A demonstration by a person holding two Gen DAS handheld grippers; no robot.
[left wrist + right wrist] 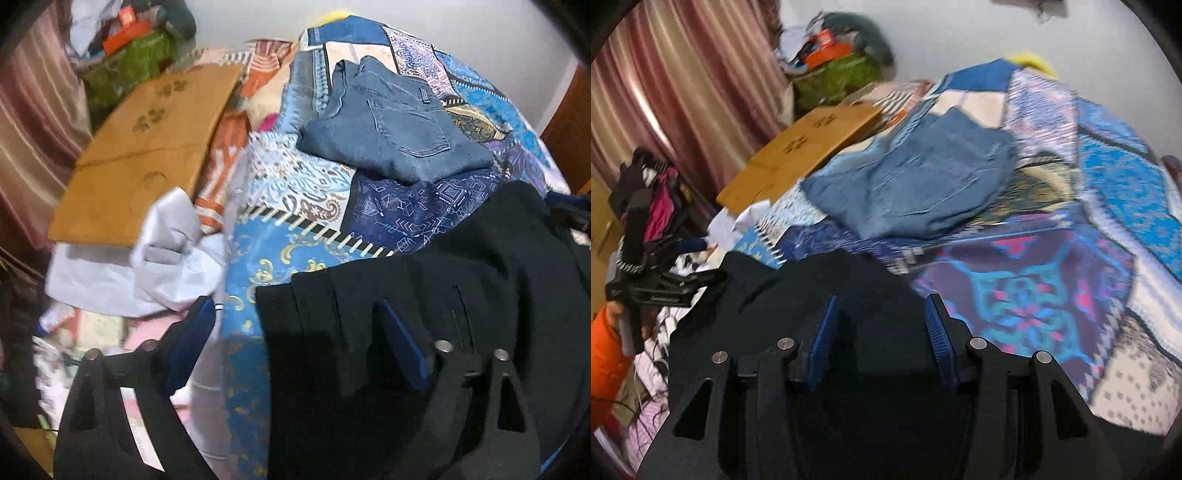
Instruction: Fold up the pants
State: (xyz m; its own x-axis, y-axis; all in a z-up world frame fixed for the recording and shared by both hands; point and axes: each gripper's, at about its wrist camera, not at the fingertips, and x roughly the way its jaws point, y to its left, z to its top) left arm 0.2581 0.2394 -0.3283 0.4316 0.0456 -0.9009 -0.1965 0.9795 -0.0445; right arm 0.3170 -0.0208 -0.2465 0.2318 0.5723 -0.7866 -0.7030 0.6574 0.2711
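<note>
Black pants [461, 280] lie at the near edge of the bed, waistband with belt loops toward the left gripper; they also show in the right wrist view [820, 288]. My left gripper [299, 328] is open, its right finger over the black waistband, its left finger off the bed's edge. My right gripper [881, 321] is open, both blue pads just above the black pants, nothing between them. The left gripper also shows at the left of the right wrist view [665, 284], at the pants' left edge. Folded blue jeans [391, 125] lie farther back on the bed, also in the right wrist view [916, 177].
The bed has a patterned blue patchwork cover [295, 192]. A flat cardboard box [147, 147] and white plastic [166, 258] lie left of the bed. Pink curtains [665, 92] hang at the left. A cluttered green box [834, 74] stands in the corner.
</note>
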